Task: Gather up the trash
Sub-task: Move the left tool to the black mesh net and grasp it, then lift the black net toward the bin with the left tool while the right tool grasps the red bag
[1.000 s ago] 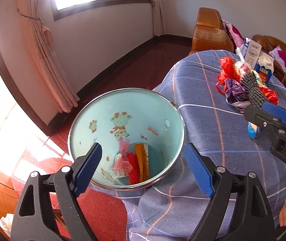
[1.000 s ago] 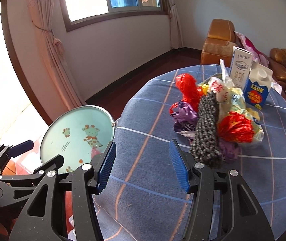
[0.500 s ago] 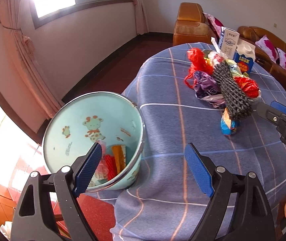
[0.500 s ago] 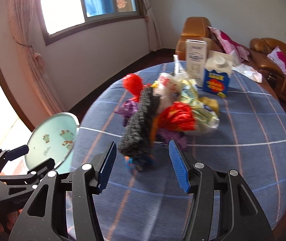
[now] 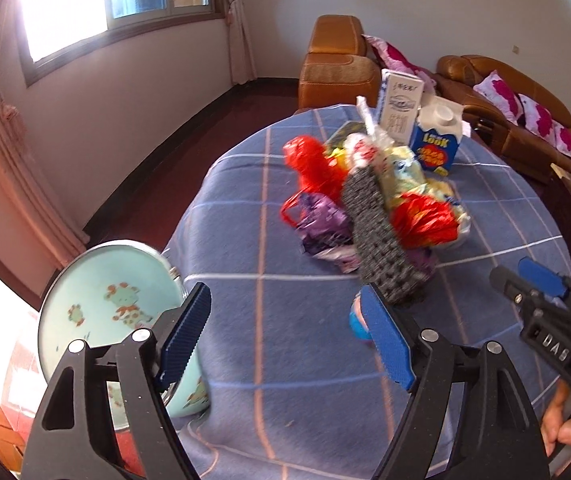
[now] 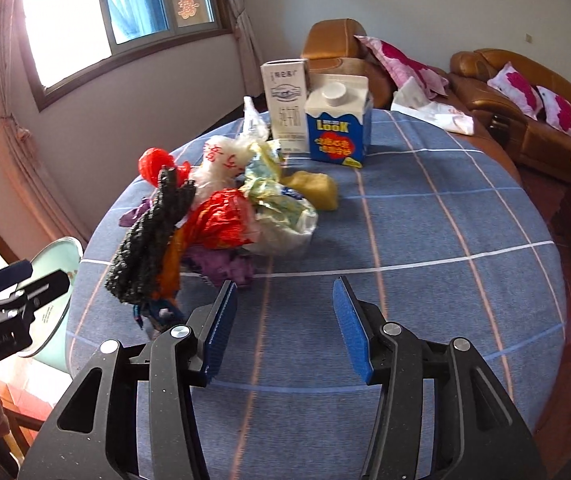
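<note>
Two grippers hang over a round table with a blue checked cloth. At far left, off the table's edge, stands the bin, pale teal with cartoon animals on its wall; part of it shows past the left gripper. That gripper's jaws stand wide and have just been closing a little, with only cloth between them (its right pad overlaps a small blue scrap at the near end of the pile, but I cannot tell whether it touches). Next comes the trash pile near the table's middle: a red bag at its far left, a black net lying along its left side, a purple wrapper at the near edge, a crumpled red wrapper in the centre and a clear bag on its right. Just beyond lies a yellow lump. Behind the pile stand a white carton and, beside it to the right, a blue carton, both upright. The right gripper sits just short of the pile, jaws half open and just now narrowing, nothing between them.
</note>
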`<action>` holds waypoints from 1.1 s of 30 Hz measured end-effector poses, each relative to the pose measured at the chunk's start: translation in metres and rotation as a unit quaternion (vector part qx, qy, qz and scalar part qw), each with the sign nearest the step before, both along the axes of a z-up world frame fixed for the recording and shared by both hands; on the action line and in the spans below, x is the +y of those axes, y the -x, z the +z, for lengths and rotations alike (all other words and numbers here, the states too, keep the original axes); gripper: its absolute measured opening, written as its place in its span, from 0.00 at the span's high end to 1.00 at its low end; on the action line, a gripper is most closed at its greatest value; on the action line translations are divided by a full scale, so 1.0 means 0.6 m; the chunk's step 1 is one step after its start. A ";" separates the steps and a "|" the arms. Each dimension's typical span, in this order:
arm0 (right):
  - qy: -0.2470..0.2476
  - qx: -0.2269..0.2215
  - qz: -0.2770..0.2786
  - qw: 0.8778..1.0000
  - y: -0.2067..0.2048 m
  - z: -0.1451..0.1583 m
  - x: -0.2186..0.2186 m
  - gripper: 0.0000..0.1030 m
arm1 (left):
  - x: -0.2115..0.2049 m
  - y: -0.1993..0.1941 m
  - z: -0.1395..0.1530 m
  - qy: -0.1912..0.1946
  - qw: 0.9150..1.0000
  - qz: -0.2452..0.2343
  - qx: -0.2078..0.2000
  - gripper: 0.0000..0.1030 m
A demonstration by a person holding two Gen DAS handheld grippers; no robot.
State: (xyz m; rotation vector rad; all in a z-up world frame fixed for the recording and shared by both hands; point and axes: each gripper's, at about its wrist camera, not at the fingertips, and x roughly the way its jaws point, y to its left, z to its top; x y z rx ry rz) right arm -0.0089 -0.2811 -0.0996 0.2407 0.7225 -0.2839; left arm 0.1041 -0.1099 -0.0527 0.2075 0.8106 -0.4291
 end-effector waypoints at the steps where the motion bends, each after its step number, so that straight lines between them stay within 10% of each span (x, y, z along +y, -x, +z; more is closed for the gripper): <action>1: 0.000 0.000 -0.002 1.000 0.001 -0.001 -0.005 0.51 | -0.010 -0.002 0.003 0.002 1.000 -0.004 -0.002 0.27; 8: -0.011 0.000 -0.007 1.000 0.003 -0.008 -0.026 0.55 | -0.084 -0.025 -0.006 0.002 1.000 -0.029 0.009 0.33; 19: -0.023 0.001 -0.010 1.000 -0.005 -0.012 -0.042 0.58 | -0.095 -0.050 -0.047 0.014 0.998 -0.031 0.048 0.83; 33: -0.048 -0.021 0.034 0.998 -0.092 0.014 0.007 0.59 | 0.019 -0.030 0.016 0.028 1.000 -0.003 0.011 0.85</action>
